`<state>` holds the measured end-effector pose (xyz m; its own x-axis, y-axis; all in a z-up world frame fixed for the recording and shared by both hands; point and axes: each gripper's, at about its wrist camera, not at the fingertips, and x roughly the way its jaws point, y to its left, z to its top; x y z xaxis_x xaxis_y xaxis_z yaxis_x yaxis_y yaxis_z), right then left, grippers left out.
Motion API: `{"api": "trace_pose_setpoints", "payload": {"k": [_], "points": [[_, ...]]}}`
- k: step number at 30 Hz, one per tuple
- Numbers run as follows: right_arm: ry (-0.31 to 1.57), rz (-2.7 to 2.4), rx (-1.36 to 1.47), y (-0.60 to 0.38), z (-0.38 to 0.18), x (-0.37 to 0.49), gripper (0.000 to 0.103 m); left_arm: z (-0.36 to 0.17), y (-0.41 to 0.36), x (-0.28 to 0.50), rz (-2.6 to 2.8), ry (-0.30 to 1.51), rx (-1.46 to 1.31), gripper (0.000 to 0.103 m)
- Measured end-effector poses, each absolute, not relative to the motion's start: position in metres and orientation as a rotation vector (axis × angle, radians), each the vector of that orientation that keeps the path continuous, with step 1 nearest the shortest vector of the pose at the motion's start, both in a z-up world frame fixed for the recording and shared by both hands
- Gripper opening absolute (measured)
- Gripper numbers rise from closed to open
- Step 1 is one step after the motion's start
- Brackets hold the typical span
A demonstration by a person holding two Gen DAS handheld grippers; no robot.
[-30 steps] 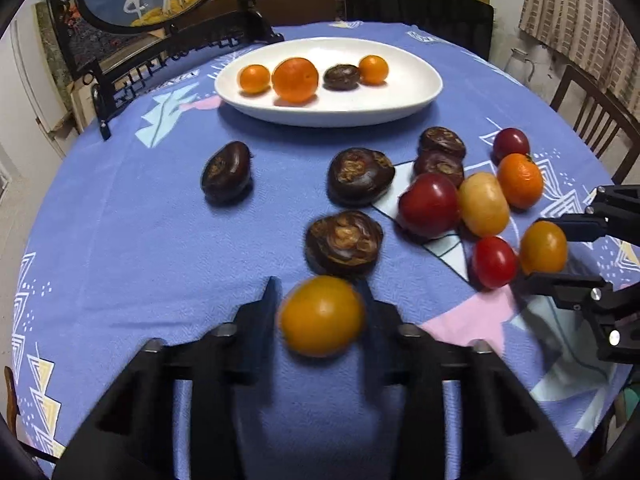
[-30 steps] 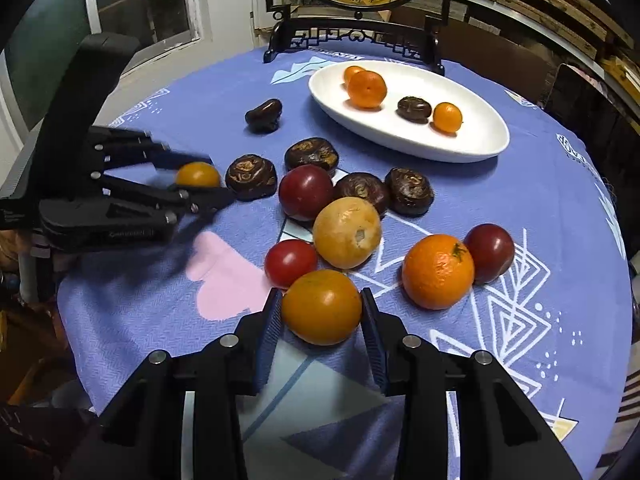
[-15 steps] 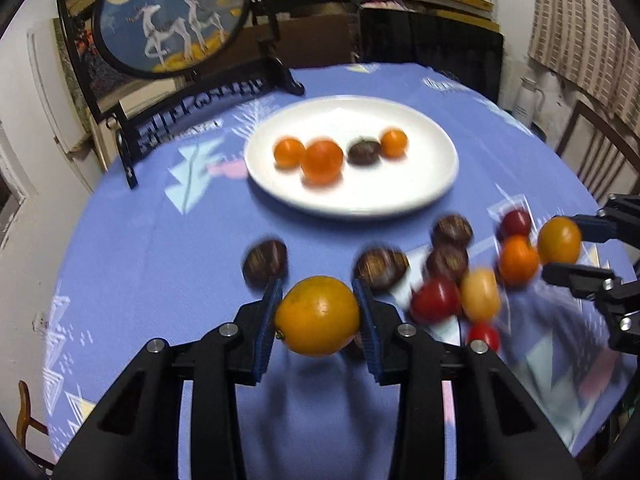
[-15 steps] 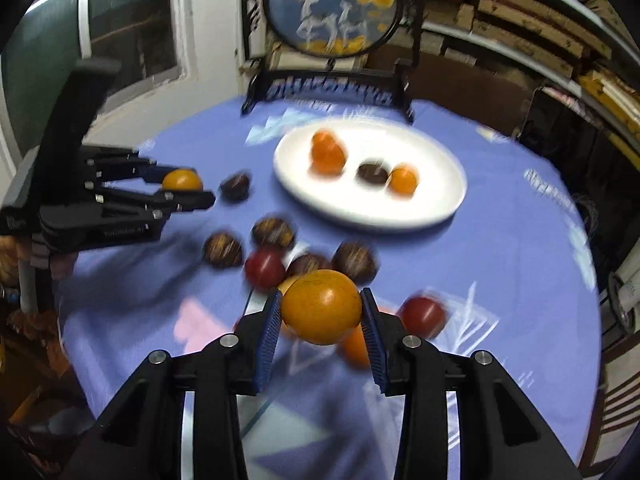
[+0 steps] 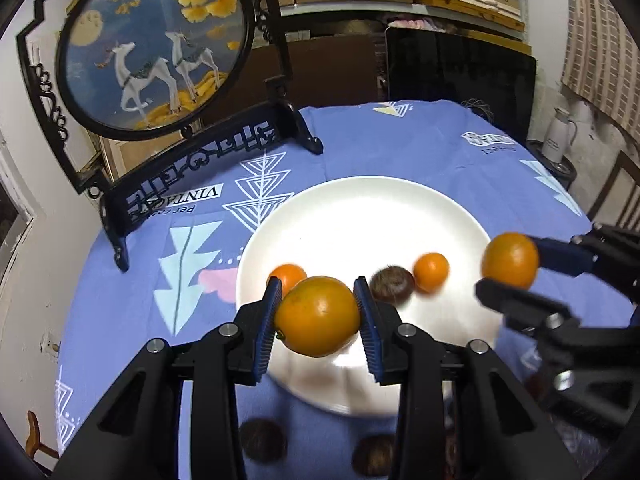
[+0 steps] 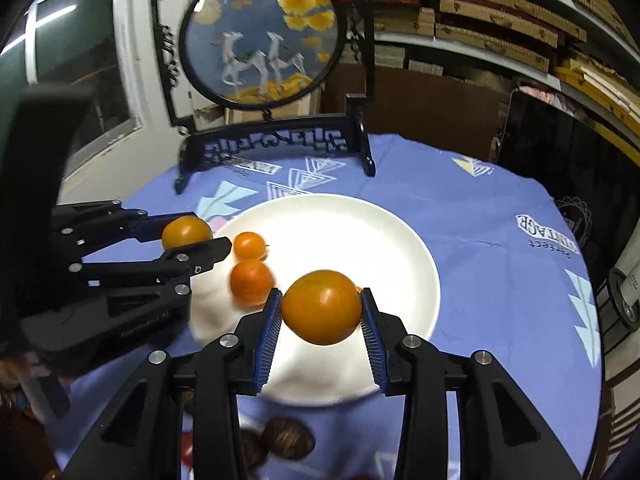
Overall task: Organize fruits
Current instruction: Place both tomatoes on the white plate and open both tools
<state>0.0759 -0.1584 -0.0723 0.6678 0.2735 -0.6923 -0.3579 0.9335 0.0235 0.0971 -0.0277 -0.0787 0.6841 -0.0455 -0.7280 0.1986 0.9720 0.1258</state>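
My left gripper is shut on an orange-yellow fruit and holds it above the near left part of the white plate. My right gripper is shut on a similar orange-yellow fruit above the plate. The plate holds small oranges and a dark brown fruit. Each gripper shows in the other's view: the right one, the left one.
A round painted screen on a black carved stand stands behind the plate on the blue tablecloth. Dark brown fruits lie on the cloth near the plate's front edge. A white jug stands far right.
Both grippers have lifted their fruits off the cloth and carried them forward over the plate. The loose fruits on the cloth have dropped below and behind the grippers.
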Motion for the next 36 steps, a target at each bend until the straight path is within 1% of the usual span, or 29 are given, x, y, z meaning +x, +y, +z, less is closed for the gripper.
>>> {"api": "trace_pose_setpoints", "payload": {"k": [4, 9, 19, 36], "points": [[0.779, 0.351, -0.104, -0.158, -0.087, 0.099, 0.04, -0.093, -0.029, 0.117, -0.13, 0.833, 0.189, 0.036], [0.773, 0.364, -0.108, -0.158, -0.09, 0.107, 0.04, -0.102, -0.031, 0.125, -0.123, 0.828, 0.203, 0.036], [0.761, 0.356, -0.1, -0.162, -0.086, 0.118, 0.04, -0.104, -0.031, 0.132, -0.092, 0.825, 0.205, 0.036], [0.795, 0.341, -0.073, -0.157, -0.095, 0.142, 0.04, -0.112, -0.033, 0.141, -0.085, 0.838, 0.217, 0.036]]}}
